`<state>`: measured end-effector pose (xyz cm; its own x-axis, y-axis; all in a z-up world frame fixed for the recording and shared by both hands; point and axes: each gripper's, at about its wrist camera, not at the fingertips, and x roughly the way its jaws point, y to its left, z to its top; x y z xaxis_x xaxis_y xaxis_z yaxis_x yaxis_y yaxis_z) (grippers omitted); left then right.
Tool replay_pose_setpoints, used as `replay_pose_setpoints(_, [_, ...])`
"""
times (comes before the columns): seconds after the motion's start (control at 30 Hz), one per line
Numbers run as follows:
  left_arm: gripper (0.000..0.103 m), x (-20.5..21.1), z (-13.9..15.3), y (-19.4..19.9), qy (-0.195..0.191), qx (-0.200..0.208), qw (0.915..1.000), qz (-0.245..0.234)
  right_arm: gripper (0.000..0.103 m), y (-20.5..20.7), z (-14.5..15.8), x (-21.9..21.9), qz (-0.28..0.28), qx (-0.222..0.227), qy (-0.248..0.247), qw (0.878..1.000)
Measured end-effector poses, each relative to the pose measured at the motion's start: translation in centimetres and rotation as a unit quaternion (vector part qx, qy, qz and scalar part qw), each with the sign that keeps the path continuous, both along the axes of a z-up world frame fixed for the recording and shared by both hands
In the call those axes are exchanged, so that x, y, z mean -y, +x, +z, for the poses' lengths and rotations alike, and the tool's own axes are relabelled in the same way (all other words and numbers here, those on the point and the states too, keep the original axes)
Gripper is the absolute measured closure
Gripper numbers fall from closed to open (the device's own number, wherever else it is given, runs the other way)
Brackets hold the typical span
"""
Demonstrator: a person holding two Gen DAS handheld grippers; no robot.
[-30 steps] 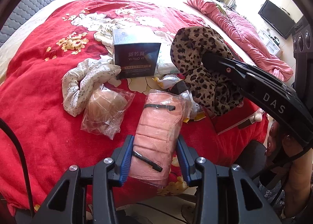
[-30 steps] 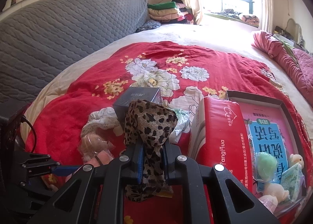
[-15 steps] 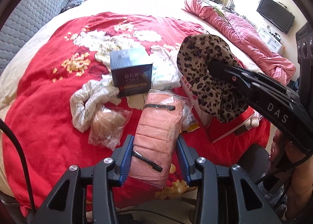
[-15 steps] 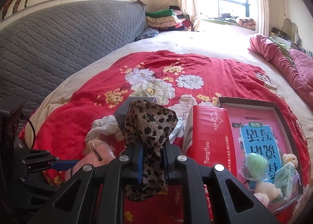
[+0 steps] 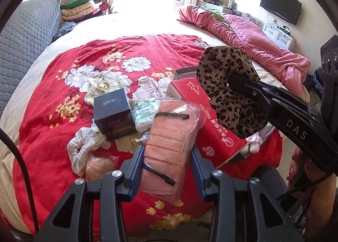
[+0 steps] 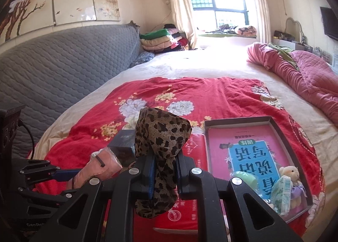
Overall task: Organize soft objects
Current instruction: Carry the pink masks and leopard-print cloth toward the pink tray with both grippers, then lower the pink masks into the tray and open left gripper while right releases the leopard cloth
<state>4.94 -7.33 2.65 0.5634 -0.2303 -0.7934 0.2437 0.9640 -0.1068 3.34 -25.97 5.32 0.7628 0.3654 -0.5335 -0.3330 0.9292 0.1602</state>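
My left gripper (image 5: 166, 168) is shut on a pink mask pack in clear plastic (image 5: 171, 142) and holds it above the red floral blanket (image 5: 52, 136). My right gripper (image 6: 164, 170) is shut on a leopard-print cloth (image 6: 162, 138), also lifted; the cloth shows in the left wrist view (image 5: 228, 94) at the right. On the blanket lie a white floral scrunchie (image 5: 84, 147), a bagged peach-coloured soft item (image 5: 99, 166) and a green-white wrapped pack (image 5: 145, 113).
A dark box (image 5: 114, 113) stands on the blanket. A red box (image 6: 190, 210) lies beside a shallow tray (image 6: 236, 119) holding a pink book, a green ball (image 6: 247, 178) and a small plush bear (image 6: 291, 176). A grey headboard (image 6: 52, 68) is at the left, a pink quilt (image 6: 306, 73) at the right.
Both grippers have risen and tilted up with their loads still held. The items on the blanket now sit lower and farther away, and more of the room shows.
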Motion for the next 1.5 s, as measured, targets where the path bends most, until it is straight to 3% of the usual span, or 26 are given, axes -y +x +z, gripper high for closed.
replay_pose_setpoints(0.37, [0.06, 8.4, 1.4, 3.3, 0.003, 0.006, 0.9974, -0.071, 0.087, 0.3, 0.0, 8.5, -0.098, -0.001, 0.04, 0.994])
replay_pose_setpoints(0.5, [0.06, 11.4, 0.8, 5.1, 0.01, -0.009, 0.9959, -0.089, 0.087, 0.3, -0.8, 12.2, -0.147, -0.009, 0.039, 0.988])
replay_pose_setpoints(0.67, [0.06, 14.9, -1.1, 7.0, 0.033, -0.035, 0.9926, -0.111, 0.086, 0.4, -2.6, 16.1, -0.18, -0.039, 0.072, 0.98])
replay_pose_setpoints(0.87, [0.06, 17.9, -3.3, 8.5, 0.052, -0.061, 0.9883, -0.13, 0.085, 1.8, -4.9, 16.7, -0.183, -0.081, 0.066, 0.978])
replay_pose_setpoints(1.1, [0.06, 19.1, -5.0, 9.1, 0.06, -0.08, 0.9858, -0.135, 0.08, 2.6, -6.5, 16.5, -0.184, -0.098, 0.052, 0.977])
replay_pose_setpoints(1.23, [0.06, 19.4, -5.4, 9.3, 0.067, -0.085, 0.9848, -0.136, 0.065, 2.8, -7.0, 17.0, -0.192, -0.104, 0.056, 0.974])
replay_pose_setpoints(1.5, [0.059, 19.9, -6.6, 9.5, 0.086, -0.101, 0.9819, -0.135, 0.054, 2.7, -7.0, 17.6, -0.212, -0.103, 0.048, 0.971])
